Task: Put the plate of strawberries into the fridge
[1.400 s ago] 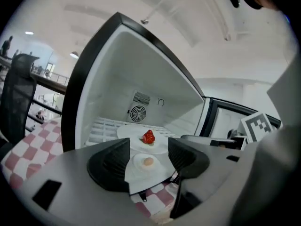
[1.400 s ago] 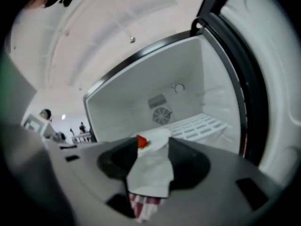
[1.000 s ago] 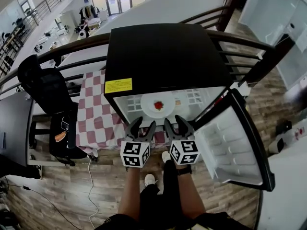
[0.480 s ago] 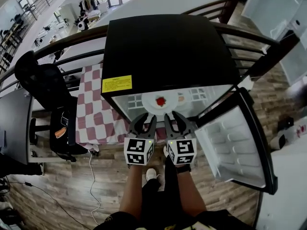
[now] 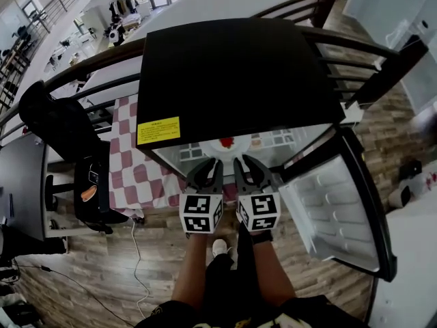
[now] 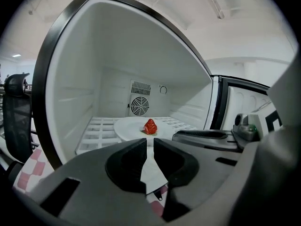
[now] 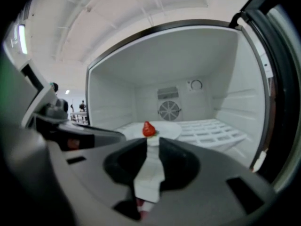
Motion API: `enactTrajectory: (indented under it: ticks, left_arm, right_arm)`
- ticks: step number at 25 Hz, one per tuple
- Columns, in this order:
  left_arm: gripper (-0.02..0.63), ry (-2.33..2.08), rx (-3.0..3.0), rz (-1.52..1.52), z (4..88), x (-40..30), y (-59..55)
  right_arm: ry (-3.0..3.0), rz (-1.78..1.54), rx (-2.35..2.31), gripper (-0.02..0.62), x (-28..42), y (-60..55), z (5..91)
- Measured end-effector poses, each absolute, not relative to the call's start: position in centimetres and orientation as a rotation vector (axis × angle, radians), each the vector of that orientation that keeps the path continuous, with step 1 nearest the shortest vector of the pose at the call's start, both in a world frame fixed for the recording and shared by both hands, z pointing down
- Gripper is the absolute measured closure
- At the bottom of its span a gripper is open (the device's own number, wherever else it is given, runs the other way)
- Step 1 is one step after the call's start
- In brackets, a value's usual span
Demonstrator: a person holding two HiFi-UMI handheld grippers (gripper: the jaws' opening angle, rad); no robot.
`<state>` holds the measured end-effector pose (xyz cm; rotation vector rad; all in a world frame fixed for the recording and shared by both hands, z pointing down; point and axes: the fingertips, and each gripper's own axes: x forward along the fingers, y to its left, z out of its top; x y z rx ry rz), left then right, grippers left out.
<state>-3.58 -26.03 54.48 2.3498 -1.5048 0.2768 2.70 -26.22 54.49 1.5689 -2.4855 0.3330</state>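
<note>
A white plate (image 5: 213,146) with one red strawberry (image 5: 227,142) rests on the wire shelf inside the open black fridge (image 5: 232,74). In the left gripper view the plate (image 6: 126,126) and strawberry (image 6: 150,126) lie straight ahead, in front of the rear fan. The right gripper view shows the same strawberry (image 7: 148,129) on the plate (image 7: 165,129). My left gripper (image 5: 207,167) and right gripper (image 5: 250,165) hang side by side just outside the fridge opening. Both sets of jaws are closing to a narrow gap, with nothing between them (image 6: 149,143) (image 7: 153,143).
The fridge door (image 5: 334,207) stands swung open to the right. A table with a red-and-white checked cloth (image 5: 136,173) sits left of the fridge, with a black chair (image 5: 58,125) beyond it. A railing (image 5: 355,46) runs behind. The person's legs and shoes are below on the wooden floor.
Both grippers' jaws have narrowed from wide open to a slim gap. The grippers stay in front of the fridge; the plate sits unmoved on the shelf.
</note>
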Motion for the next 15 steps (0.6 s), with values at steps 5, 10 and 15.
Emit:
enactTrajectory:
  ticks: [5,10,15]
  left_arm:
    - [0.545,-1.517,2.336,0.316,54.3,-3.3,-27.0]
    - [0.545,-1.528,2.306,0.345,54.5,-3.3,-27.9]
    - [0.545,-1.541,2.283,0.339,54.6,-3.4,-28.9]
  right_arm:
    - [-2.485,0.321,1.548,0.508,2.5,-27.2,54.3]
    - [-2.465,0.309,1.523,0.512,2.2,-28.1,54.4]
    - [-2.470,0.312,1.501,0.517,1.9,-29.1,54.2]
